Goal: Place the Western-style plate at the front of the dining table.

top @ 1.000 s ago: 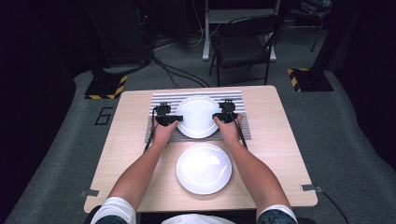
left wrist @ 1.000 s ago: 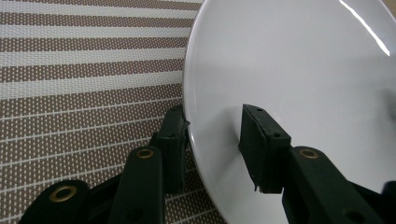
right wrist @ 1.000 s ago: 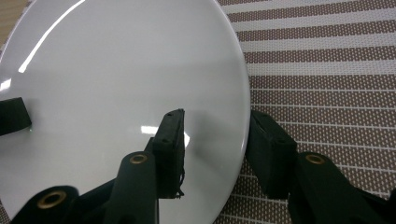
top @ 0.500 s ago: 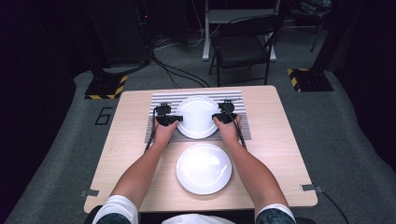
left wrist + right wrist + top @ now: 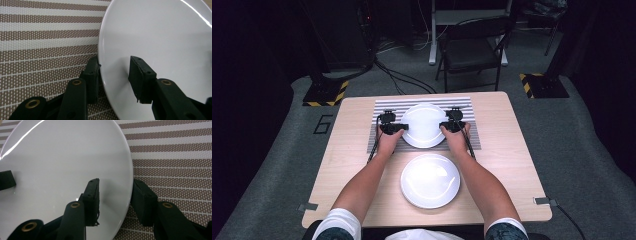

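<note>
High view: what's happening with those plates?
A person holds the round white plate on the striped placemat by opposite rims: left gripper on its left edge, right gripper on its right, each with one jaw over and one under the rim. A second round white plate sits untouched on the wooden table, nearer the person.

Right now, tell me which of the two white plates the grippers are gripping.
The far plate, on the striped mat; the left gripper and right gripper straddle its rim. The near plate lies untouched on bare table.

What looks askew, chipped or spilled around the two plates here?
Nothing stands out. The far plate lies on the striped mat, intact and clean, rim between each gripper's jaws; the near plate lies flat, unmarked.
</note>
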Tool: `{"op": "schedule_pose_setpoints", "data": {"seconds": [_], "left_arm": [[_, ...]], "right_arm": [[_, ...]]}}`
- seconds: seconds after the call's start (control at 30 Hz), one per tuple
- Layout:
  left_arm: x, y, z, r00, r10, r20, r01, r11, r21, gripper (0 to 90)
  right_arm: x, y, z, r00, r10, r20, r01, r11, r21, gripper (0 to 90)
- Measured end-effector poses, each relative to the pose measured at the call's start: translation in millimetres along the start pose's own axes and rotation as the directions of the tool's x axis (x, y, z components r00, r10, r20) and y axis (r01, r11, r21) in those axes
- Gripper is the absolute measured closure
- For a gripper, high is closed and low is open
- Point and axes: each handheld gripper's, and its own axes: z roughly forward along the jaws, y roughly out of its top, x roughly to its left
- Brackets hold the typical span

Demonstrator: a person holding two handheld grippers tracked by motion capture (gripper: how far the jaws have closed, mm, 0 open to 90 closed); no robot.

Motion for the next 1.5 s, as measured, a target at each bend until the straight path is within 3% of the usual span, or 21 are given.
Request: {"op": "schedule_pose_setpoints", "data": {"seconds": [0.73,0.93,1.13,1.3,1.5], "left_arm": [[0.6,3.0,4.3,0.9999,0.007,-0.015,-0.007,0.9998,0.021,60.0],[4.7,2.9,5.1,0.9996,0.001,-0.029,-0.001,0.9997,0.026,59.6],[6.8,3.9,1.0,0.9999,0.013,-0.009,-0.013,0.9999,-0.008,57.4],[6.1,2.7,0.0,0.9997,0.021,-0.011,-0.021,0.9997,-0.010,57.2],[5.5,-0.7,-2.2,0.9999,0.011,-0.009,-0.011,0.9998,-0.015,57.1]], "right_arm": [[-4.5,-1.7,11.2,0.9995,0.029,-0.010,-0.029,0.999,0.030,57.0],[-3.9,-1.5,15.5,0.9988,0.035,-0.034,-0.035,0.999,0.018,55.4],[-6.3,-2.0,16.5,0.9984,0.036,-0.044,-0.035,0.999,0.036,53.2],[-7.6,1.1,10.4,0.9984,0.038,-0.041,-0.038,0.999,0.004,52.5],[-8.5,-1.7,7.3,0.9994,0.022,-0.028,-0.022,0.999,0.030,52.5]]}}
